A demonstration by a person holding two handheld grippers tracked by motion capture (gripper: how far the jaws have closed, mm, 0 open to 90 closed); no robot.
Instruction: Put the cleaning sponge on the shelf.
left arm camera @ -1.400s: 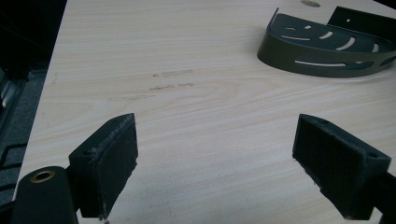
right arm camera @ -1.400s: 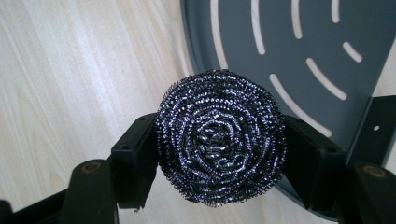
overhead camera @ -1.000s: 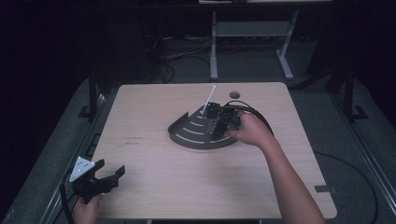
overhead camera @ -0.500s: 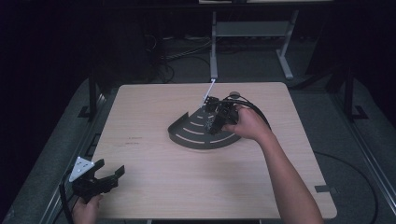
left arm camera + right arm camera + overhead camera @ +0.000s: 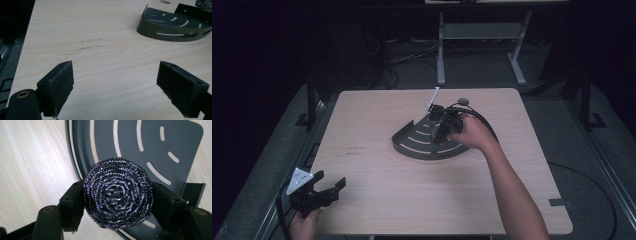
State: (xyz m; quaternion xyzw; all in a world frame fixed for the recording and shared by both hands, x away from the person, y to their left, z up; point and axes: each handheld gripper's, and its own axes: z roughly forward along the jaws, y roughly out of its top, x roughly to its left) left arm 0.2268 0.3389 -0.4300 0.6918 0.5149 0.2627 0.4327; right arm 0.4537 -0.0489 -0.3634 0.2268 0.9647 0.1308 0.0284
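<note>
Scourer [image 5: 118, 193] over slotted tray [image 5: 175, 142]; nothing apparently blocking.

A round, dark, glinting steel-wool scourer [image 5: 118, 193] sits clamped over the slotted, quarter-round dark metal rack [image 5: 160, 147] lying flat.

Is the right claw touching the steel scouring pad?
Touching. The right gripper view shows the right claw with both pads pressed against the sides of the steel scouring pad.

Scouring pad [image 5: 118, 193] above slotted tray [image 5: 412, 145], mid-table [image 5: 362, 175]
</note>
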